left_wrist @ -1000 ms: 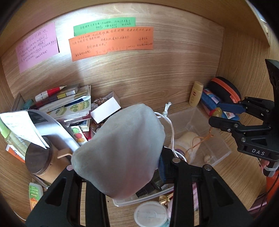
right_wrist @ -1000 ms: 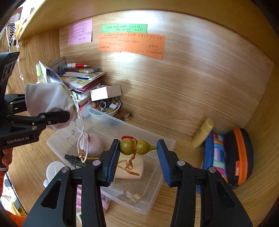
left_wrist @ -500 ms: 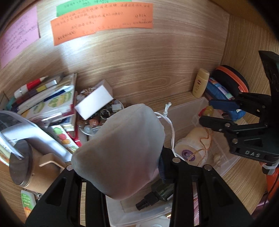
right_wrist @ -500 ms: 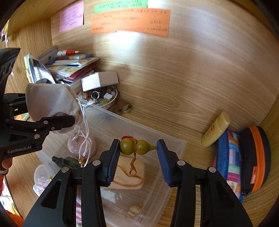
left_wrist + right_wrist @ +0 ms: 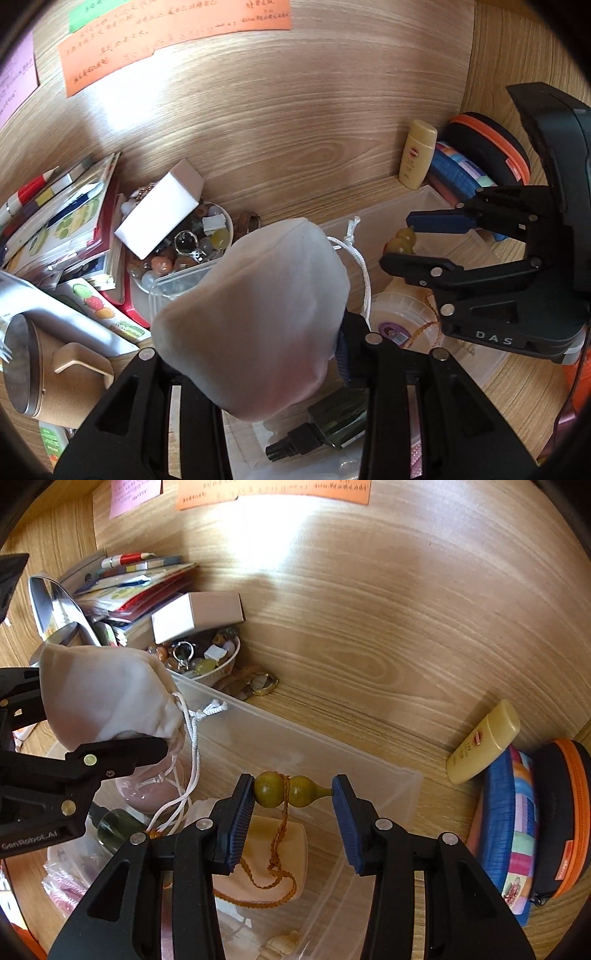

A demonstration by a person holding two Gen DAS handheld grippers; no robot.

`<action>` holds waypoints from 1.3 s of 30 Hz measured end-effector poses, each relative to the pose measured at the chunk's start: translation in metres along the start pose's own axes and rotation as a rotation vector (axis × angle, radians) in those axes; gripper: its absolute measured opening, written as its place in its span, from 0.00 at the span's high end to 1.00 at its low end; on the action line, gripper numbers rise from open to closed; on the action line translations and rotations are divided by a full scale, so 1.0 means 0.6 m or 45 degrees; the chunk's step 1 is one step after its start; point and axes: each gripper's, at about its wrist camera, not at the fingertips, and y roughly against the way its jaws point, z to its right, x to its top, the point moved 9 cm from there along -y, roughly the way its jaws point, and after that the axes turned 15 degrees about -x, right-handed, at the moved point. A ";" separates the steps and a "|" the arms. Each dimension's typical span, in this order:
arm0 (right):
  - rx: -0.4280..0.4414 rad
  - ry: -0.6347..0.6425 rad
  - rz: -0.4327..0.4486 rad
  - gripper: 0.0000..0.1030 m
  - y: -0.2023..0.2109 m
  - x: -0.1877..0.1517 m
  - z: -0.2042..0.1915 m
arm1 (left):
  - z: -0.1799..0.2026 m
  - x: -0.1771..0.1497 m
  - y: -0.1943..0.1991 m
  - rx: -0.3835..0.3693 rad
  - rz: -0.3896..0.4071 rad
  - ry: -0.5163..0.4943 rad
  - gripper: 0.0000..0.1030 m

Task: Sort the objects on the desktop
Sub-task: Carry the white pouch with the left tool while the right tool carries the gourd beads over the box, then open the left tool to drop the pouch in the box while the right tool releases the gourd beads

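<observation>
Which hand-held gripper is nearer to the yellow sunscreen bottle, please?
Right. The right hand-held gripper, holding the small gourd, is nearer the yellow sunscreen bottle; the left hand-held gripper holds the pouch, farther left.

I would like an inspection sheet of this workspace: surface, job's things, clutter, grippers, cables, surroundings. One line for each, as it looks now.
Surface: wood-grain desk, mostly covered.
Job's things: clear plastic bin holding a beige pouch, a dark green bottle and a pink round jar; grey drawstring cloth bag; olive-green gourd charm on an orange cord.
Clutter: white bowl of beads under a white box, stacked books, yellow sunscreen bottle, orange-rimmed black case.
Grippers: left gripper shut on the bag; right gripper shut on the gourd; both above the bin.
Cables: nothing seen.
Surroundings: wooden back panel with an orange note.
</observation>
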 end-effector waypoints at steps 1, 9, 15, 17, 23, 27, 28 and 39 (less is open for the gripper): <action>0.005 0.003 -0.007 0.62 -0.002 -0.001 -0.001 | 0.001 0.001 -0.005 0.000 -0.006 -0.004 0.65; 0.020 0.028 -0.065 0.62 -0.011 -0.010 -0.007 | 0.004 -0.003 -0.024 0.025 -0.039 -0.032 0.58; 0.022 0.015 -0.090 0.62 -0.012 -0.017 -0.007 | 0.004 -0.009 -0.031 0.041 -0.050 -0.042 0.47; 0.007 0.018 -0.097 0.61 -0.012 -0.019 -0.007 | 0.005 -0.011 -0.031 0.052 -0.055 -0.057 0.46; -0.023 0.014 -0.090 0.52 -0.010 -0.018 -0.001 | 0.000 -0.014 -0.028 0.096 -0.069 -0.059 0.39; -0.022 -0.003 -0.069 0.44 0.000 -0.017 0.003 | -0.003 -0.012 -0.012 0.124 -0.044 -0.054 0.30; -0.021 -0.008 -0.063 0.42 0.005 -0.017 0.003 | -0.003 -0.011 -0.007 0.131 -0.035 -0.055 0.27; -0.060 -0.073 0.012 0.26 0.064 -0.016 0.026 | -0.004 -0.002 0.039 0.211 0.031 -0.046 0.14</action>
